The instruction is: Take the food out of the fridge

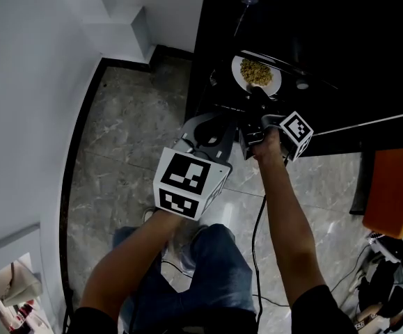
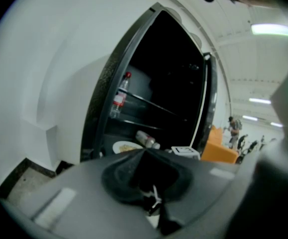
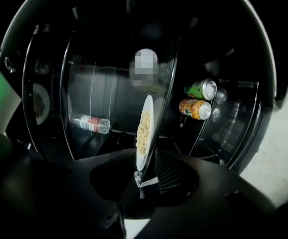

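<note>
The fridge stands open and dark inside. A white plate of yellow food rests on a glass shelf. My right gripper reaches in at the plate's near rim. In the right gripper view the plate shows edge-on, its rim between my right gripper's jaws; the ribbed pad stands a little off it, so the gripper is open. My left gripper hangs lower, outside the fridge, holding nothing. Its own view shows the plate; my left gripper's jaws are unclear there.
A water bottle lies on the shelf. A green can and an orange can lie further in. Another bottle stands upright higher up. A white wall runs left of the fridge, and an orange seat is at right.
</note>
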Demonstrator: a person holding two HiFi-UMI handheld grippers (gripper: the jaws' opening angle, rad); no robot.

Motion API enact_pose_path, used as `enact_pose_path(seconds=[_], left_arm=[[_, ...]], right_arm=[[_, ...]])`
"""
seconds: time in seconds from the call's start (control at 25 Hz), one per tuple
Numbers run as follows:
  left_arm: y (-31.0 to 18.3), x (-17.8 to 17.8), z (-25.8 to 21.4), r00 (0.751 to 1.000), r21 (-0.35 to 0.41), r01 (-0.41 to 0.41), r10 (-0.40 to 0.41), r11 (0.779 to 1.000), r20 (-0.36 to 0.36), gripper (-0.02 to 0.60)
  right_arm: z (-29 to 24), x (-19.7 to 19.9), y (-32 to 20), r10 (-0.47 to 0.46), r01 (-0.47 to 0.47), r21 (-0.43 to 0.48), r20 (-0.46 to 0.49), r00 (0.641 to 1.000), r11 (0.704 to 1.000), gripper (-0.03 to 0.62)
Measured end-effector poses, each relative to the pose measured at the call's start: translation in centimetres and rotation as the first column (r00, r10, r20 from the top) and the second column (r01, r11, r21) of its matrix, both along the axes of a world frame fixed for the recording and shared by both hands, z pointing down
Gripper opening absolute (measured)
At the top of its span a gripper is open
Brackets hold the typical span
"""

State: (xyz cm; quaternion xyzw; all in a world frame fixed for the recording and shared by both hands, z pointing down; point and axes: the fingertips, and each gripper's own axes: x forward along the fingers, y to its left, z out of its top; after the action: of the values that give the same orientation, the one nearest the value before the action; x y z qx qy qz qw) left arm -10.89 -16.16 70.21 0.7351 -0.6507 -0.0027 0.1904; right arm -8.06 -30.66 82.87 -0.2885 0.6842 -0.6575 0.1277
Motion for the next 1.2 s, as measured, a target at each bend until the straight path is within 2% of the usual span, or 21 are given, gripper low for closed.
enact_pose_path(seconds=[0.16, 0.48, 0.8, 1.2], left_arm=[[-0.1, -0.3, 0.2, 1.000, -0.009, 0.002, -0.002, 1.000, -0.001, 0.002], [0.1, -0.9, 0.2, 1.000, -0.027, 0.019, -0.020, 0.999, -0.006, 0.002], [1.5, -0.2, -1.1, 1.000, -0.045, 0.022, -0.022, 0.999, -0.007, 0.002], [4.7, 3.4, -5.5, 0.999, -0.091, 0.009, -0.012, 0.996, -0.030, 0.002]], right_arm=[[0.4, 0.2, -0.3, 0.019, -0.019, -0.048, -0.003, 1.000, 0.999, 0.084], [0.0, 0.0, -0.3, 0.052, -0.045, -0.148, 0.047, 0.998, 0.988, 0.013], [-1.5, 1.1, 1.6, 0.030, -0.020, -0.126, 0.076, 0.997, 0.992, 0.011], [-6.9, 5.9, 8.2, 0.011, -0.003, -0.113, 0.072, 0.997, 0.994, 0.011]])
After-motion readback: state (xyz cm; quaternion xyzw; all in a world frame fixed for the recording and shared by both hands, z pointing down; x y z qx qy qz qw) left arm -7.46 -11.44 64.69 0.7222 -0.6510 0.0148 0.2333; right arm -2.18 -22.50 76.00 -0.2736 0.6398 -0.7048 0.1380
